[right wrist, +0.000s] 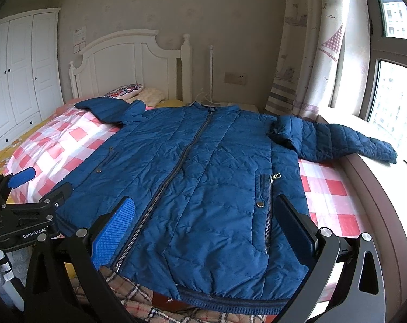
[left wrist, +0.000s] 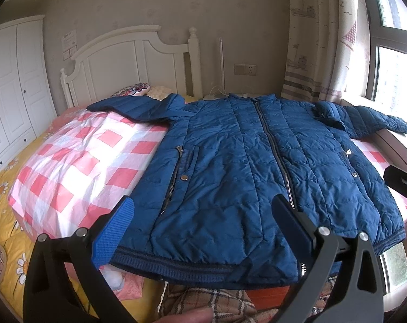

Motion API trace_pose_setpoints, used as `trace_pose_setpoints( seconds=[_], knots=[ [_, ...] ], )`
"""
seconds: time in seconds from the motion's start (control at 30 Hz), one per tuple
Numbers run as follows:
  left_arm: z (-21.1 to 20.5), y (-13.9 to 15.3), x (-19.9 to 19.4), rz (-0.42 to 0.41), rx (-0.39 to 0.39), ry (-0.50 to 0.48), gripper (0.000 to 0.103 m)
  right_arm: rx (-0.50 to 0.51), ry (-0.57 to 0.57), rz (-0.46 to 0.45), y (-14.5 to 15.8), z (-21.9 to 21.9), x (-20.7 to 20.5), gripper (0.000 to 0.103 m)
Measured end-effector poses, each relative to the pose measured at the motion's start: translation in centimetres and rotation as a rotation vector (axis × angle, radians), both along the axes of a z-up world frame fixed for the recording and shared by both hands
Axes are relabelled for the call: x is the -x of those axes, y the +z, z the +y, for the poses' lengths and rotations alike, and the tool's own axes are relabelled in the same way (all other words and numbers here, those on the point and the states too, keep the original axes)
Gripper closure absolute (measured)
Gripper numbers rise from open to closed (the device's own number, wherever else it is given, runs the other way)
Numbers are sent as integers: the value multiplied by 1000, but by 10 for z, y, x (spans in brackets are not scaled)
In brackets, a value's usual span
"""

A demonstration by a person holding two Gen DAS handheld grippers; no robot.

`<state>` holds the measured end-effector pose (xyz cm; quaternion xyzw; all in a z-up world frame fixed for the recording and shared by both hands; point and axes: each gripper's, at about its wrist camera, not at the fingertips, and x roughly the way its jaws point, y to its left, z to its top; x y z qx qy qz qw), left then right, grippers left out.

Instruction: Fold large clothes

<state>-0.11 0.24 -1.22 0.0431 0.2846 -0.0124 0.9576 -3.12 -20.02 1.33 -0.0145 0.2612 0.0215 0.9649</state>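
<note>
A blue quilted jacket point(left wrist: 243, 156) lies flat and zipped, front up, on the bed, with both sleeves spread out; it also shows in the right wrist view point(right wrist: 203, 177). Its right sleeve point(right wrist: 338, 140) rests on the window sill. My left gripper point(left wrist: 203, 210) is open and empty, hovering above the hem on the left half of the jacket. My right gripper point(right wrist: 203, 210) is open and empty above the hem on the right half. The left gripper point(right wrist: 39, 185) also shows at the left edge of the right wrist view.
A pink and white checked duvet point(left wrist: 76, 161) lies under the jacket on a yellow flowered sheet point(left wrist: 4, 215). A plaid blanket point(right wrist: 138, 296) lies at the near edge. A white headboard point(left wrist: 133, 56) and wardrobe point(left wrist: 12, 86) stand behind; window and curtain point(right wrist: 324, 53) on the right.
</note>
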Motion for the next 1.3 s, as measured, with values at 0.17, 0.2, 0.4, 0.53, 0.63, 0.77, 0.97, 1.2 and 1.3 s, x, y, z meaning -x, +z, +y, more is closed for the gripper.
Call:
trace_pose_setpoints(
  seconds=[0.17, 0.2, 0.4, 0.53, 0.63, 0.77, 0.97, 1.2, 1.3],
  knots=[
    [0, 0, 0, 0, 1, -1, 2, -1, 1, 2, 0, 1, 0, 4],
    [0, 0, 0, 1, 2, 0, 2, 0, 0, 2, 0, 1, 0, 4],
    [1, 0, 0, 2, 1, -1, 2, -1, 1, 4, 0, 0, -1, 4],
    [1, 0, 0, 0, 1, 0, 2, -3, 1, 5, -1, 0, -1, 4],
    [1, 0, 0, 0, 2, 1, 2, -3, 1, 5, -1, 0, -1, 4],
    [1, -1, 0, 1, 0, 0, 2, -4, 0, 6, -1, 1, 0, 4],
    [4, -6, -1, 14, -1, -5, 2, -11, -8, 17, -10, -2, -6, 4],
    [-14, -18, -80, 122, -56, -81, 2, -71, -99, 57, -17, -51, -58, 4],
    [-24, -26, -150, 207, -101, -124, 2, -155, -238, 81, -22, -105, -93, 4]
  ],
)
